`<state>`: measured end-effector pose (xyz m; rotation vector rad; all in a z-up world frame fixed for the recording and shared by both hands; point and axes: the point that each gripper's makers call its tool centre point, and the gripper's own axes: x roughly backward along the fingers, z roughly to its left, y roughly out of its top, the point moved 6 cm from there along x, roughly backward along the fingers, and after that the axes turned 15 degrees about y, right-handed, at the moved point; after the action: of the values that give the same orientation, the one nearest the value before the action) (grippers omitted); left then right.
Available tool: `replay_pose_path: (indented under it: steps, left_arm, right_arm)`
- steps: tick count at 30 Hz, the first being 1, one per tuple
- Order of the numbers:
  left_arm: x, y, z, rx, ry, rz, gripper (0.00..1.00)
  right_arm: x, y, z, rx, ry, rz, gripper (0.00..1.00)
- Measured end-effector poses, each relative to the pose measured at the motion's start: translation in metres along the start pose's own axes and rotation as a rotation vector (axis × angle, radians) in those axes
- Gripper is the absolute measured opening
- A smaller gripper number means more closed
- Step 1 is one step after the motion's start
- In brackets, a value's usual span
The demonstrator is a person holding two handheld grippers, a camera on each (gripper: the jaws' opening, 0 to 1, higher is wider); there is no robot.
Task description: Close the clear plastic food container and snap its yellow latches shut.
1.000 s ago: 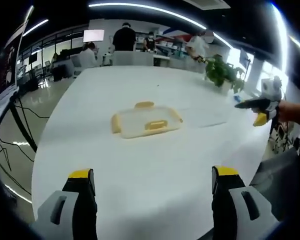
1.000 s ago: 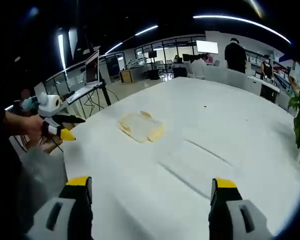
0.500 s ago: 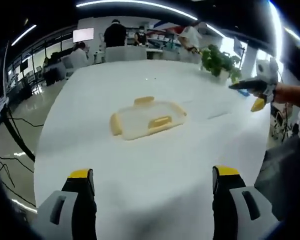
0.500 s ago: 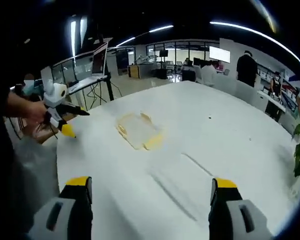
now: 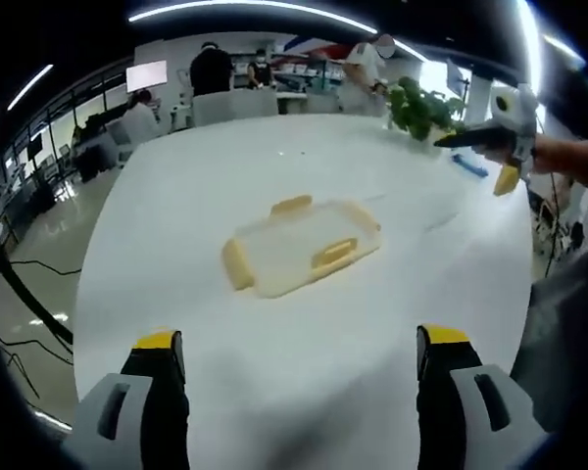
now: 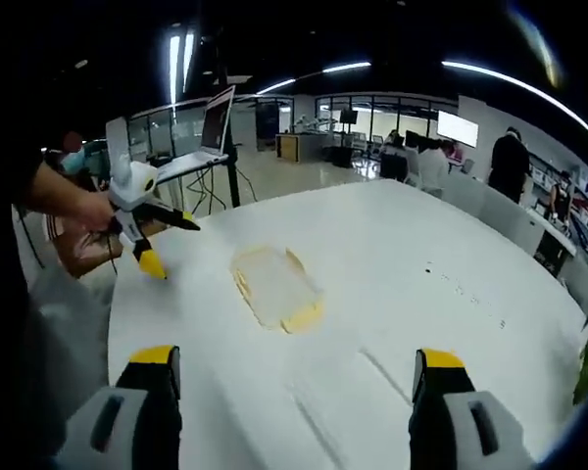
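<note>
Smooth white table bears flat clear container; both tongs gape wide, empty.

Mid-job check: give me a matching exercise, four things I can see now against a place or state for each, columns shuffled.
Things:
1. food container
2. potted plant
3. laptop
4. left gripper

Places or states:
A. on a stand beyond the table's edge
B. open, above bare table
C. flat on the white table, untouched by either gripper
D. at the table's far edge, green leaves

Pairs: 1-C, 2-D, 3-A, 4-B
</note>
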<state>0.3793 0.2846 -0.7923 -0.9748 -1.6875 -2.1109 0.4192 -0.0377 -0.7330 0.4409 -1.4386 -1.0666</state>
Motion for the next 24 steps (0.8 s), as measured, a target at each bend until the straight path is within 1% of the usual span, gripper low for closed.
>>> replay_pose_path:
  steps: [3,5,7,9,10,13,14,16,17,19,21,24]
  left_arm:
    - [-0.007,0.006,0.003,-0.013,-0.01,-0.008,0.98]
    - [-0.011,0.009,0.004,-0.031,-0.016,-0.014,0.98]
    - [-0.015,0.013,0.007,-0.07,-0.02,-0.019,0.97]
    - [-0.018,0.016,0.009,-0.08,-0.026,-0.019,0.98]
    - [-0.021,0.019,0.01,-0.084,-0.03,-0.021,0.99]
    - [-0.028,0.025,0.013,-0.111,-0.043,-0.022,0.99]
    - [-0.032,0.028,0.015,-0.124,-0.05,-0.033,0.99]
    - [-0.038,0.029,0.016,-0.155,-0.064,-0.034,0.99]
    - [-0.042,0.029,0.016,-0.176,-0.07,-0.028,0.99]
    - [-0.048,0.031,0.018,-0.194,-0.081,-0.029,0.99]
    - [-0.051,0.034,0.02,-0.212,-0.088,-0.031,0.99]
    - [-0.053,0.039,0.022,-0.231,-0.111,-0.033,0.99]
  right_arm:
    - [-0.005,0.006,-0.006,0.012,0.012,0.005,1.0]
    - [-0.008,0.011,-0.008,0.043,0.021,0.012,1.0]
    - [-0.012,0.016,-0.01,0.041,0.04,0.01,1.0]
    - [-0.017,0.019,-0.012,0.052,0.053,0.024,1.0]
    - [-0.02,0.021,-0.014,0.071,0.061,0.03,1.0]
    - [-0.026,0.024,-0.018,0.088,0.08,0.036,1.0]
    - [-0.029,0.024,-0.021,0.097,0.086,0.046,1.0]
    - [-0.033,0.025,-0.024,0.109,0.091,0.055,1.0]
    - [-0.036,0.025,-0.026,0.119,0.092,0.075,1.0]
    - [-0.041,0.026,-0.028,0.152,0.1,0.088,1.0]
    - [-0.045,0.027,-0.03,0.163,0.107,0.105,1.0]
    - [-0.049,0.03,-0.034,0.173,0.119,0.104,1.0]
